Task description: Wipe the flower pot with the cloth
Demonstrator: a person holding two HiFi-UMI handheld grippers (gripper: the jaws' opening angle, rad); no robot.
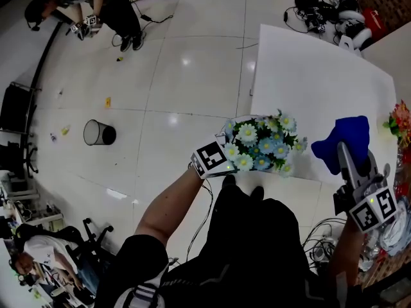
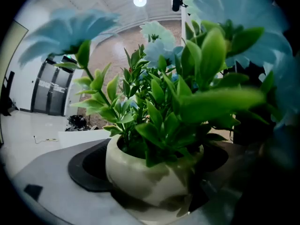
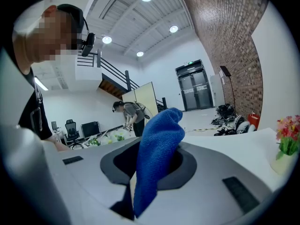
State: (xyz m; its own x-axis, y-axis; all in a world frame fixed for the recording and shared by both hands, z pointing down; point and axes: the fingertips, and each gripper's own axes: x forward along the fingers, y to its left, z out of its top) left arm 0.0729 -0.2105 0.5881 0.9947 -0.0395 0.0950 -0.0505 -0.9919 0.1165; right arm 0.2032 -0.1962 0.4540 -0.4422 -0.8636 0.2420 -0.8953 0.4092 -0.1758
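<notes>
Left gripper (image 2: 155,168): jaws clamped on pot (image 2: 133,175), held between them; flowers (image 1: 262,142) above. Right gripper (image 3: 154,170): jaws pinching cloth (image 3: 159,139), which rises between them, apart from pot.

Left gripper (image 1: 228,149), right gripper (image 1: 347,151): jaws clamped.
</notes>
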